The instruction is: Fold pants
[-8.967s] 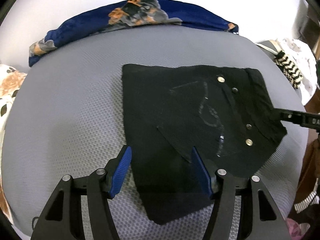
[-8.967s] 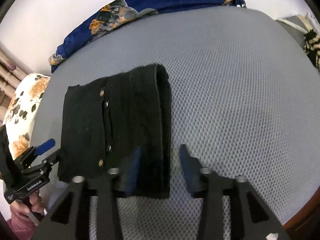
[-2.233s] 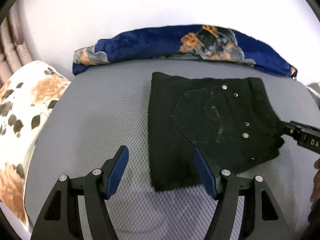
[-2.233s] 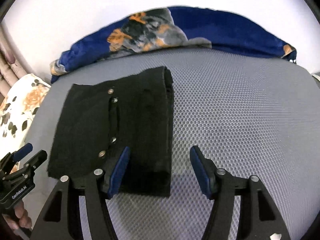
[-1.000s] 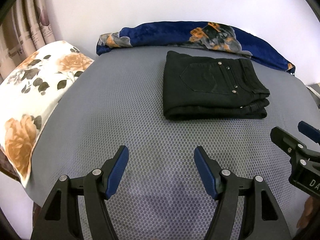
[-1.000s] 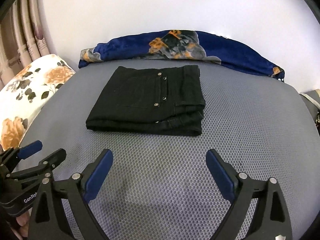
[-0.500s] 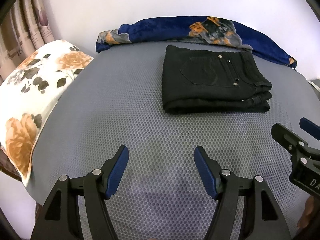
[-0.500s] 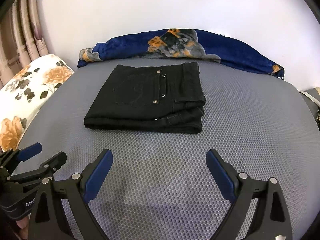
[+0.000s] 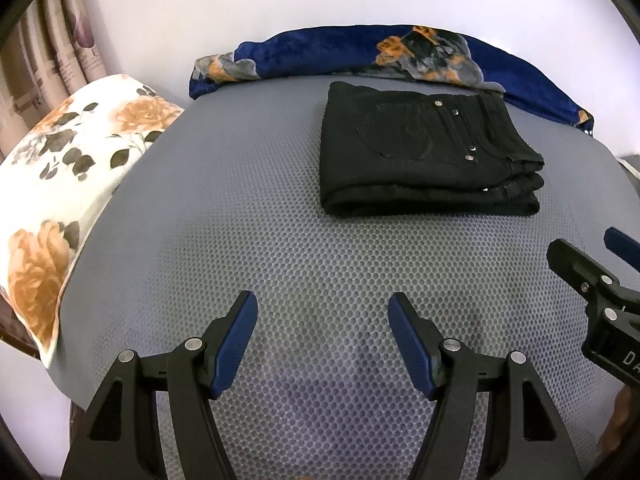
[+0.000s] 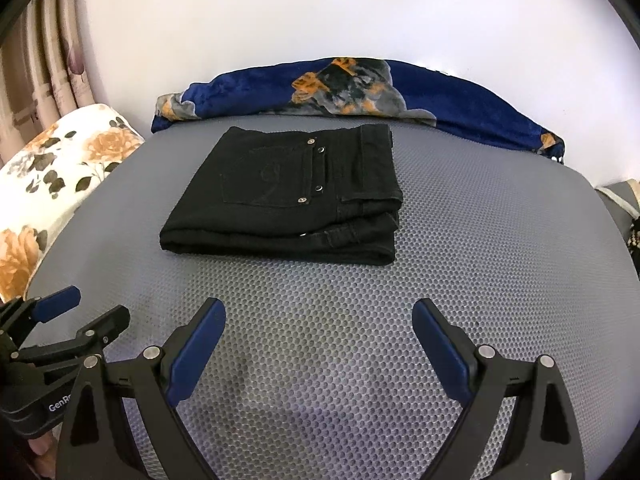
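**Folded pants sat alone, both hand-held grippers back and empty**

The black pants [image 9: 424,160] lay folded in a thick rectangular stack on the grey bed [image 9: 248,240], well ahead of the left hand-held gripper [image 9: 322,312], which hung with its blue-padded fingers spread wide and nothing between them. The right hand-held gripper [image 10: 318,320] was just as far from the stack, its jaws gaping wider, holding nothing. From the right wrist view the pants [image 10: 296,192] sat slightly left of centre; from the left wrist view, to the right.

The cloth looked like dark denim: a back pocket faced up, small metal rivets caught the light, and the waistband layers showed at the stack's right end. The bed cover was a honeycomb mesh, evenly dimpled.

Behind the stack a blue floral blanket [image 10: 360,92] ran along the white wall, close to the pants' far edge. A white pillow with orange roses [image 9: 68,168] lay at the bed's left edge. Bare mesh stretched between the grippers and the stack's near fold, and to either side of it.
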The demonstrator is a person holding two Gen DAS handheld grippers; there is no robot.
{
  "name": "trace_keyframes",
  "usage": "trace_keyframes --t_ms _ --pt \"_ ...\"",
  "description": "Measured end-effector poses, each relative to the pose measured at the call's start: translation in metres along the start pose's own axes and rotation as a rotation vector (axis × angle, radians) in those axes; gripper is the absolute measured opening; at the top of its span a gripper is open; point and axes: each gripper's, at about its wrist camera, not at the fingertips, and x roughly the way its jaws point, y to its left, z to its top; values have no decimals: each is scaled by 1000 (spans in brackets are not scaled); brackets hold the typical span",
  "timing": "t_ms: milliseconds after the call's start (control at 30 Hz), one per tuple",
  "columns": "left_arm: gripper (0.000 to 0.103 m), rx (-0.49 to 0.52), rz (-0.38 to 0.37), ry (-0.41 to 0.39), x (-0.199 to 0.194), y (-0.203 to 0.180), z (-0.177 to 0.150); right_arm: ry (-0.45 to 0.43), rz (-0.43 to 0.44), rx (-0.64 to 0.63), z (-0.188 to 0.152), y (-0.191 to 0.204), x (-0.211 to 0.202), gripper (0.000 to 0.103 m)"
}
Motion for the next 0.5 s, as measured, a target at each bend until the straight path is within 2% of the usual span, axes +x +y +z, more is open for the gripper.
trace_keyframes --t_ms 500 --pt "68 9 -5 3 1 -2 1 11 11 14 -3 -1 3 93"
